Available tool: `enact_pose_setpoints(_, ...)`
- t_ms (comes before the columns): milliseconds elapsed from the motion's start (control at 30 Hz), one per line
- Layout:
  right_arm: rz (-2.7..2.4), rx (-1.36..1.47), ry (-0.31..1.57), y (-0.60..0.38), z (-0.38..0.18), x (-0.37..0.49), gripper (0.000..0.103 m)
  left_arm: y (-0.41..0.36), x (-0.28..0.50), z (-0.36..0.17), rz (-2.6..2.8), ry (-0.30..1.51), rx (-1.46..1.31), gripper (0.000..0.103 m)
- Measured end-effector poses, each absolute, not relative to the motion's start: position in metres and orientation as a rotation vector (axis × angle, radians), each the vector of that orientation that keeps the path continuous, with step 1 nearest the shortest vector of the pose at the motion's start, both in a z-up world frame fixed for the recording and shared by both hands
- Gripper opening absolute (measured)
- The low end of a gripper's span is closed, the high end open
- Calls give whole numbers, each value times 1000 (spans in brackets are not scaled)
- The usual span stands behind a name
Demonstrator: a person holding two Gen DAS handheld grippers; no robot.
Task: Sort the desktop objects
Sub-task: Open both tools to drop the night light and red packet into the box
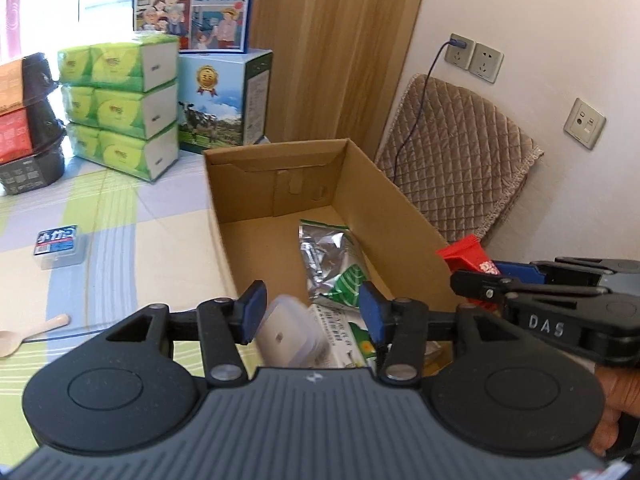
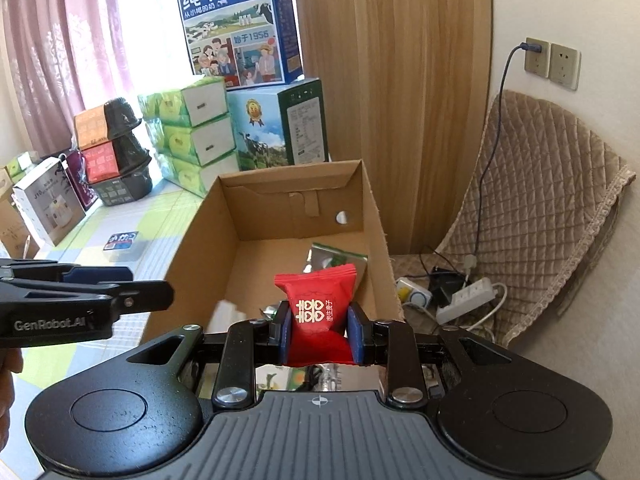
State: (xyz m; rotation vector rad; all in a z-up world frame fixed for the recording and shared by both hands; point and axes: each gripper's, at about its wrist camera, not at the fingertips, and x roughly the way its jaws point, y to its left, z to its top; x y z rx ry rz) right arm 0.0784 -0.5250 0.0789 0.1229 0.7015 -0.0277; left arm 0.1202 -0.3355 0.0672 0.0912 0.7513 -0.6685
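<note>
Cardboard is the landmark here: an open brown cardboard box sits on the desk, which is covered in a pale checked cloth of green, cream and lilac.

The right tool hangs over the near end of the box, clenched on a small red sealed candy packet with white lettering; the blue pads press both sides of the packet, which stands upright between them, above the box floor.

The left tool is released, its blue-padded fingers spread wide over the near left part of the box. Just below the gap a small translucent plastic case shows blurred; nothing touches it, and I cannot tell whether it rests on anything.

Inside the box a crumpled silver foil pouch with green print lies along the right wall, with a green and white carton at the near end.

Left of the box, on the desk, lies a small clear plastic box with a blue label, and nearer, a pale wooden spoon. Behind the box to the left stands a stack of green tissue packs, and directly behind it blue and white milk cartons.
</note>
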Motion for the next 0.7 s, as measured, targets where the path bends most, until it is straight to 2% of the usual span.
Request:
enact_pose_setpoints(200, -1, 168, 698, -519, 79, 90, 26, -312, 122, 72, -624, 744, 69, 46)
enact_pose_setpoints(233, 8, 190, 701, -520, 78, 94, 28, -308, 123, 72, -619, 744, 70, 46)
enact_pose_setpoints(333, 10, 247, 694, -523, 78, 98, 58, -298, 124, 72, -600, 744, 75, 48)
enact_pose_setpoints(367, 3, 249, 686, -523, 78, 97, 61, -294, 125, 71, -593, 746, 74, 50)
enact_pose_setpoints(567, -4, 259, 685, -523, 83, 84, 62, -272, 123, 68, -556, 755, 64, 59)
enact_pose_setpoints(700, 1, 262, 678, -517, 88, 68, 66, -260, 116, 67, -542, 761, 70, 60)
